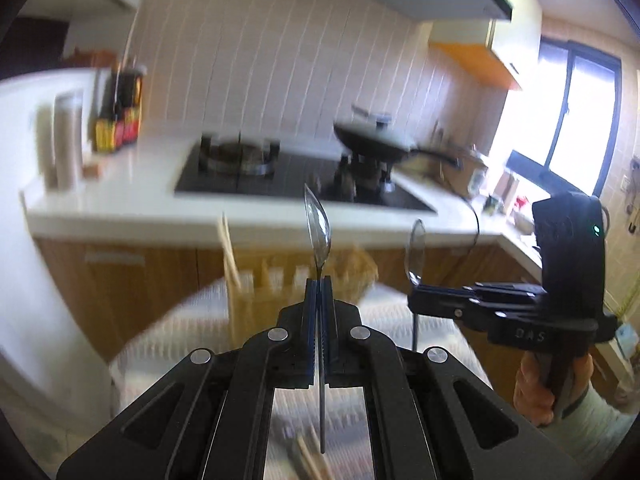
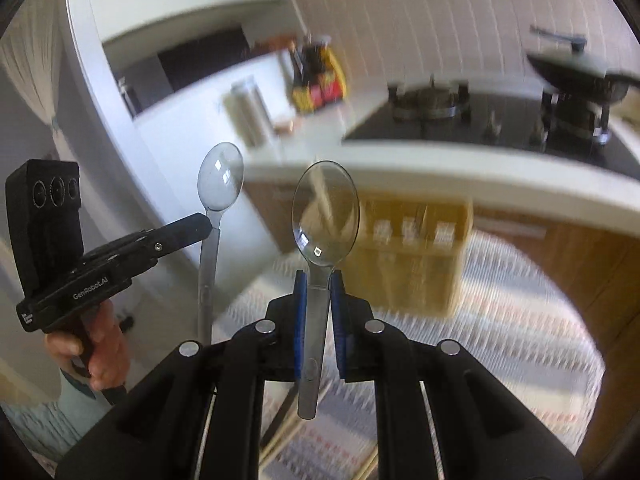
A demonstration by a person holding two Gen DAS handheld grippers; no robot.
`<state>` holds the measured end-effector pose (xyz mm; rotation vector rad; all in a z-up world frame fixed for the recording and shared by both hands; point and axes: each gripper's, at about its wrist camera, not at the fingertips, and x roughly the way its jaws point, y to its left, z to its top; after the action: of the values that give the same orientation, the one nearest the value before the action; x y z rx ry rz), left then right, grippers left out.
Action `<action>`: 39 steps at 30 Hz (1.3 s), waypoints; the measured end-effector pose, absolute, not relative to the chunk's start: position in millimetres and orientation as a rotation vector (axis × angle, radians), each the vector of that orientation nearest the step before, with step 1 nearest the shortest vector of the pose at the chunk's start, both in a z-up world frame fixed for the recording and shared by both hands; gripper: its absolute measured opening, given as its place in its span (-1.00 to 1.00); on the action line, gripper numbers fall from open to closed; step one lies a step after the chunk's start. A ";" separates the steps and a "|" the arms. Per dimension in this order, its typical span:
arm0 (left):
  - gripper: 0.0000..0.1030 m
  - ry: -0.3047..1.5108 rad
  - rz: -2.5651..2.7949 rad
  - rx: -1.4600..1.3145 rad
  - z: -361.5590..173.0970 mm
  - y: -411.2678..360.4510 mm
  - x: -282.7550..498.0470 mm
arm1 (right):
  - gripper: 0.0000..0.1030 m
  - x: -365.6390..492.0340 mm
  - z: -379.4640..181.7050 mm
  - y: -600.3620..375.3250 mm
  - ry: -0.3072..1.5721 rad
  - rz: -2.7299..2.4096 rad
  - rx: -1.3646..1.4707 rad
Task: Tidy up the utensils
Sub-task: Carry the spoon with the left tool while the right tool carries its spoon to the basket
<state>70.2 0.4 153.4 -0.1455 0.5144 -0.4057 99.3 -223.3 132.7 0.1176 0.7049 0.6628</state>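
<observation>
Two wrist views, side by side, both toward the stove (image 1: 304,168).

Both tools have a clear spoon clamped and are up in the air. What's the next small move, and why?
Probably carry one spoon, say the left tool's spoon, forward over the wooden utensil holder on the patterned cloth and tip it handle-down. Both tools hold their spoons bowl-up by the neck, the right tool with its spoon, and the holder stands just ahead with chopsticks in one end.
</observation>
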 end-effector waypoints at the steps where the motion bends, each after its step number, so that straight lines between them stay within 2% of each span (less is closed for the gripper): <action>1: -1.00 0.483 -0.398 -0.146 160.3 -0.9 78.0 | -0.81 103.5 139.4 -225.1 0.677 0.652 0.118; 8: -1.00 0.341 -0.369 -0.166 169.7 -7.3 122.3 | -0.81 137.9 169.9 -236.2 0.503 0.531 0.092; 13: -1.00 0.221 -0.363 -0.162 159.3 -8.1 144.5 | -0.81 162.4 166.8 -236.0 0.417 0.410 0.041; 24: -1.00 0.205 -0.293 -0.153 111.2 -7.0 185.5 | -0.81 211.0 107.2 -227.7 0.412 0.324 -0.005; 35: -0.98 0.208 -0.332 -0.142 87.5 -6.5 188.3 | -0.79 206.3 90.7 -225.4 0.398 0.340 -0.039; 37: -0.90 0.221 -0.345 -0.153 84.6 -4.3 185.2 | -0.77 203.2 88.4 -228.8 0.421 0.360 -0.020; 39: -0.88 0.236 -0.348 -0.153 82.8 -2.3 180.9 | -0.52 200.6 85.9 -234.5 0.453 0.388 0.007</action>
<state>180.9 -2.3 82.8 -0.1531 0.2362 -0.3478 200.6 -234.5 85.9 0.0072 0.4527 0.3883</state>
